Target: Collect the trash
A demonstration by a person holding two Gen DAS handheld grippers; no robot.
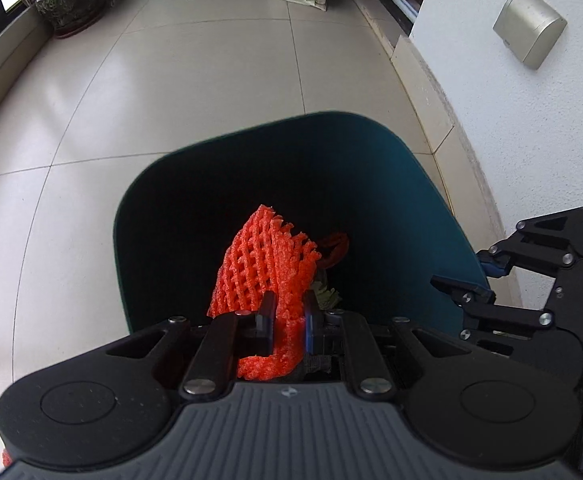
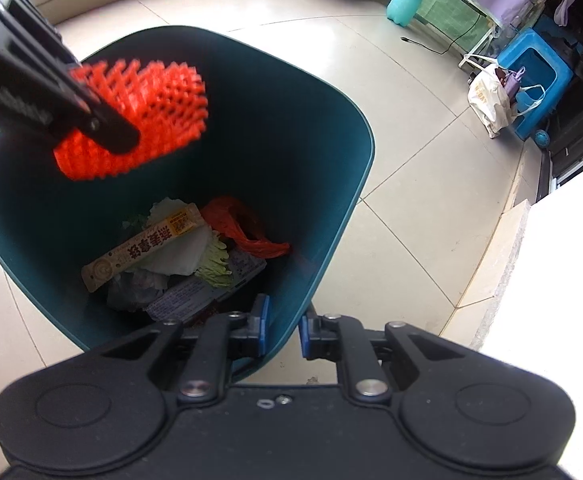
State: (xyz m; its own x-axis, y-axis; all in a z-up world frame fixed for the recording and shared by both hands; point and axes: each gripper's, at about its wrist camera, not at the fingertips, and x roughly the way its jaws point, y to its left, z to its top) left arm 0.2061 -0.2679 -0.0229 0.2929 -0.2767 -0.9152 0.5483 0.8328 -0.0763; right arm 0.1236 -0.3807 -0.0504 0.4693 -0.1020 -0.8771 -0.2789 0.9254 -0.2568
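While the left claw point(image 1: 288, 312) pinches a crumpled orange-red foam net point(image 1: 265, 264) above the open teal bin point(image 2: 323, 128), the right claw point(image 2: 284, 326) clamps the bin's near rim; scraps lie inside.

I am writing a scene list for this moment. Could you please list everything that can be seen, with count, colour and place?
bin: one, dark teal, on the floor tiles
foam net: one, orange-red, above the bin opening
wrapper: one, beige and yellow, inside the bin
cabbage leaves: a few, pale green, inside the bin
plastic bag: one, orange, inside the bin
spray bottle: one, turquoise, far floor
stool: one, blue, far right
shopping bag: one, cream, beside the stool
plant pot: one, dark, by the window
wall box: one, grey, on the white wall
left gripper: shut on the foam net
right gripper: shut on the bin rim
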